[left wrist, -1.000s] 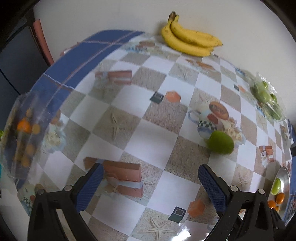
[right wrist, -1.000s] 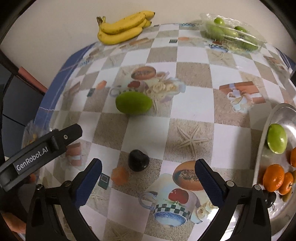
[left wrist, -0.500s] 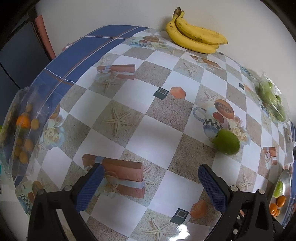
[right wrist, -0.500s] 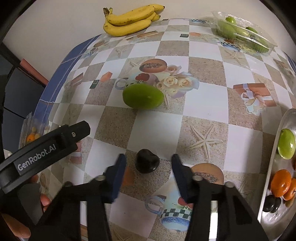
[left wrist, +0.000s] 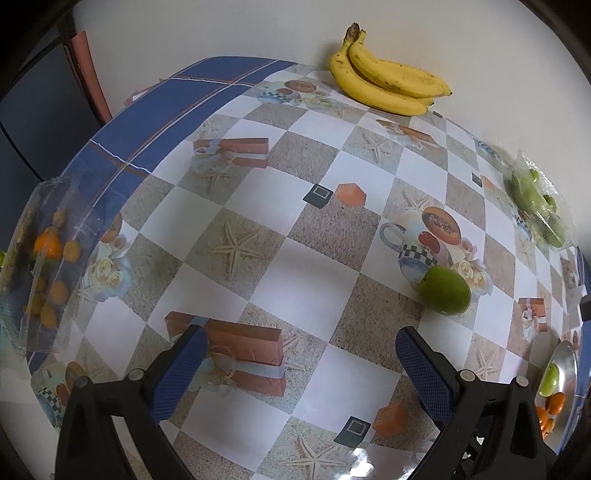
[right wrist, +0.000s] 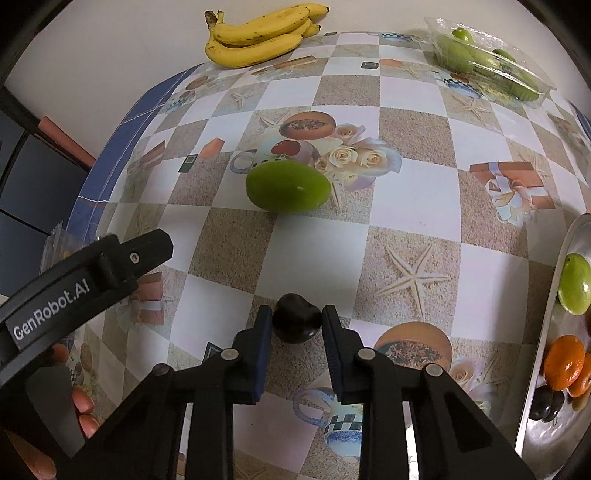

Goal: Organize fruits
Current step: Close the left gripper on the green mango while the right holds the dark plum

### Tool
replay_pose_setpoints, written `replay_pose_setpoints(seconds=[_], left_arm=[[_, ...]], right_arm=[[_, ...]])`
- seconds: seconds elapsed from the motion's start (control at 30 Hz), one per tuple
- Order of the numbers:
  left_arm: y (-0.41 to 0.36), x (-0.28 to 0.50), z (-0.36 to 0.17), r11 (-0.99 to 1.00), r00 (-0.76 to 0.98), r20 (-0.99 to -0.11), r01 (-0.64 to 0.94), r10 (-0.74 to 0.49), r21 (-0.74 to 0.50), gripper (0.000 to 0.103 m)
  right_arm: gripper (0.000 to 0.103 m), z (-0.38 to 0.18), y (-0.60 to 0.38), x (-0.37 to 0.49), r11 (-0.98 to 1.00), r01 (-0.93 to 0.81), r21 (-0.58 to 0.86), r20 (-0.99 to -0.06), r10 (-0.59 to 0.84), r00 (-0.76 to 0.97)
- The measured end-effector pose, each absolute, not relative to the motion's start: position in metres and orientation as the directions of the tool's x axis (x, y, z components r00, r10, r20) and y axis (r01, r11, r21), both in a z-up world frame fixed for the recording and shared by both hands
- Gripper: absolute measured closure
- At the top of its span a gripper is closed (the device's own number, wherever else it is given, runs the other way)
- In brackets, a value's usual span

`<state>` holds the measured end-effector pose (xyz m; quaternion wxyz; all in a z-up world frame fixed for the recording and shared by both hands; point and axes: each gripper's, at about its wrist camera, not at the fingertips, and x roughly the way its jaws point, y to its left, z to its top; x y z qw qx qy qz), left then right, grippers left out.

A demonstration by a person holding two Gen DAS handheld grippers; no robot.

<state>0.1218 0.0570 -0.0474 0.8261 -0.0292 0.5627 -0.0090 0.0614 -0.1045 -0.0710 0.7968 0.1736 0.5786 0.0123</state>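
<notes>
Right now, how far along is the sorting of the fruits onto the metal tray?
Partly done. The shiny metal tray already holds a green oval fruit, orange tangerines and dark plums. In hand: the right gripper is shut on a small dark plum on the table. Left: the large green mango, perhaps the yellow banana bunch too. The left gripper is open and empty.

Yellow bananas (right wrist: 258,35), a green mango (right wrist: 288,187) and a black plum (right wrist: 296,323) lay on a beige-and-white checked tablecloth (right wrist: 417,199).
</notes>
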Motion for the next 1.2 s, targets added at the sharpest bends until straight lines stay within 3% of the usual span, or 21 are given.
replay_pose_setpoints(seconds=[0.73, 1.2], left_arm=[[0.008, 0.130, -0.038, 0.976, 0.424, -0.881, 0.150, -0.208, -0.158, 0.000], [-0.041, 0.142, -0.041, 0.948, 0.461, -0.871, 0.317, -0.171, -0.018, 0.000]], right_arm=[[0.075, -0.042, -0.171, 0.058, 0.874, 0.310, 0.374, -0.868, 0.212, 0.450], [0.075, -0.043, -0.212, 0.057, 0.839, 0.363, 0.406, -0.852, 0.204, 0.482]])
